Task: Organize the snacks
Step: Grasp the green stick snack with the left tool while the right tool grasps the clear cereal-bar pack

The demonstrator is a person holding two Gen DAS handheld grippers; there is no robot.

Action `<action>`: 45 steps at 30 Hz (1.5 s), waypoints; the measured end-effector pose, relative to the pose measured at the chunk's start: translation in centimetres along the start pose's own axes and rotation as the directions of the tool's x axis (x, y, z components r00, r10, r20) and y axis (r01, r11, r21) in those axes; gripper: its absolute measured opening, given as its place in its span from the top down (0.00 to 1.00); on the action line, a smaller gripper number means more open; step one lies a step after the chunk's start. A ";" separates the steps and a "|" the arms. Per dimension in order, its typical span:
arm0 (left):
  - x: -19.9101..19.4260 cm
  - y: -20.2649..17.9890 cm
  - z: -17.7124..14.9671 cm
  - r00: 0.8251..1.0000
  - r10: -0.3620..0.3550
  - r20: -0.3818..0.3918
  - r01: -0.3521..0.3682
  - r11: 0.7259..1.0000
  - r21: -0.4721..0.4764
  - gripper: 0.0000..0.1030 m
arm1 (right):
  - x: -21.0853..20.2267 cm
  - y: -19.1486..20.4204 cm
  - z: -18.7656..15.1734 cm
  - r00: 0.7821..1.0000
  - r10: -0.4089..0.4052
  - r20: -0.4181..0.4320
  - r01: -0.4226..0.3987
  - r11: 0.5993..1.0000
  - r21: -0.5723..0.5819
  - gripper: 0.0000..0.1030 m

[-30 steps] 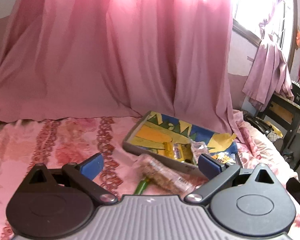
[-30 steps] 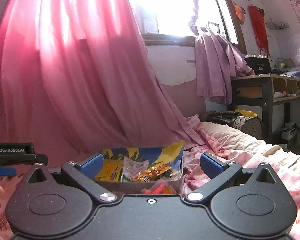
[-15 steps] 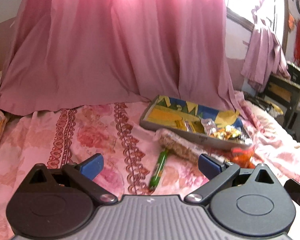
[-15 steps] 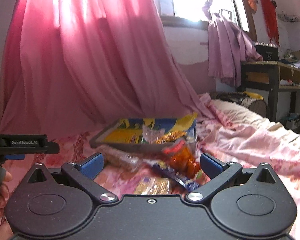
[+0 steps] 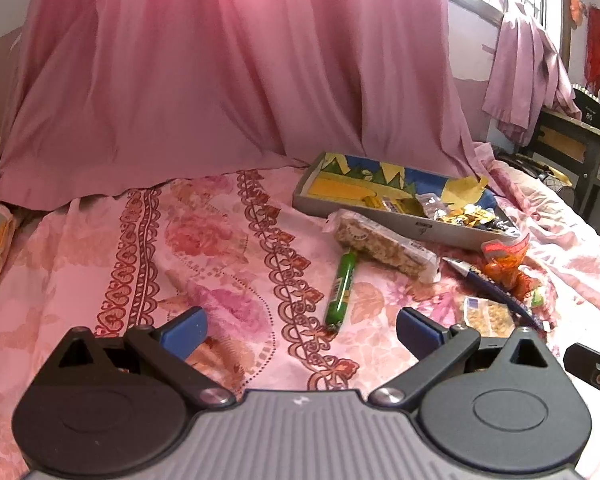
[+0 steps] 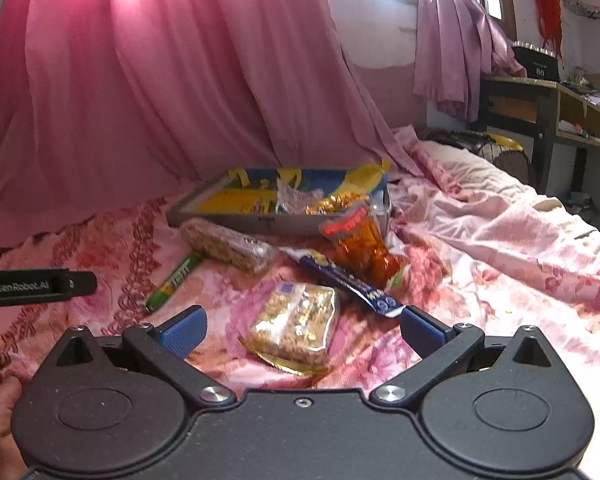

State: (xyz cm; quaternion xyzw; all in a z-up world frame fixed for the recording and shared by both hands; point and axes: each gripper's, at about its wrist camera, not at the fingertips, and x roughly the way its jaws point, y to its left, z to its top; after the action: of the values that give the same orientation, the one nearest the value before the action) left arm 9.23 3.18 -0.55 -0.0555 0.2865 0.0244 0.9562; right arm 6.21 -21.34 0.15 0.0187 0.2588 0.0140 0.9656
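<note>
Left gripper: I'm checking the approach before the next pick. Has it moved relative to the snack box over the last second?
Yes. The left gripper has backed away from the snack box, which now sits farther off and more to the right, exposing the green stick on the bedspread.

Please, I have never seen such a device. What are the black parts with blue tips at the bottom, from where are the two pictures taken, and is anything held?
A person holds two hand grippers; each picture comes from a camera on one, looking forward along its fingers. The left gripper and right gripper are both open and hold nothing. On the flowered bedsheet stands a shallow box with some snacks inside. In front of it lie a green stick, a long cereal bar, an orange packet, a blue wrapper and a golden packet.
</note>
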 end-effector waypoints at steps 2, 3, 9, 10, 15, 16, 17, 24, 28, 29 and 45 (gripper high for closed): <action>0.4 0.2 -0.1 1.000 -0.006 -0.019 0.006 1.000 0.000 0.01 | 0.4 0.0 -0.1 1.000 -0.006 -0.018 0.006 1.000 -0.005 0.01; 0.6 0.4 -0.2 0.999 -0.013 -0.030 0.013 1.000 0.000 0.01 | 0.6 0.1 -0.2 1.000 -0.010 -0.026 0.010 1.000 -0.007 0.01; 1.3 0.6 -0.6 0.998 -0.029 -0.064 0.028 1.000 -0.006 0.00 | 1.5 0.2 -0.4 0.997 -0.026 -0.075 0.025 0.999 -0.023 0.01; 1.4 0.6 -0.6 0.997 -0.030 -0.066 0.030 1.000 -0.004 0.00 | 1.7 0.2 -0.5 0.996 -0.028 -0.081 0.026 0.999 -0.024 0.01; 1.8 0.6 -0.5 0.997 -0.034 -0.075 0.033 0.999 -0.002 0.00 | 2.2 0.3 -0.6 0.994 -0.035 -0.108 0.031 0.999 -0.032 0.01; 2.0 0.6 -0.5 0.996 -0.036 -0.082 0.035 0.999 -0.003 0.00 | 2.3 0.3 -0.7 0.993 -0.036 -0.113 0.032 0.999 -0.034 0.01; 2.2 0.5 -0.5 0.995 -0.037 -0.090 0.037 0.999 -0.001 0.00 | 2.4 0.4 -0.7 0.992 -0.038 -0.118 0.034 0.999 -0.037 0.01; 3.6 0.1 -0.7 0.990 -0.037 -0.139 0.042 0.999 0.031 0.01 | 3.2 0.5 -0.9 0.986 -0.049 -0.161 0.040 0.998 -0.055 0.01; 4.3 -0.1 -0.5 0.988 -0.028 -0.151 0.036 0.998 0.056 0.01 | 3.7 0.6 -1.1 0.982 -0.052 -0.180 0.042 0.997 -0.059 0.01; 4.5 -0.2 -0.4 0.987 -0.019 -0.159 0.030 0.997 0.067 0.01 | 3.9 0.6 -1.1 0.981 -0.054 -0.185 0.044 0.997 -0.060 0.01; 11.6 -0.1 2.8 0.970 -0.036 -0.241 0.046 0.998 0.037 0.00 | 9.8 1.1 -0.7 0.980 -0.020 -0.198 0.007 0.998 -0.068 0.01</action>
State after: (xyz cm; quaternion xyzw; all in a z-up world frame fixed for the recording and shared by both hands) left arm 20.50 3.58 -4.59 -0.0436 0.3993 -0.0084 0.9157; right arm 14.27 -19.81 -5.32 -0.0170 0.3532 0.0179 0.9352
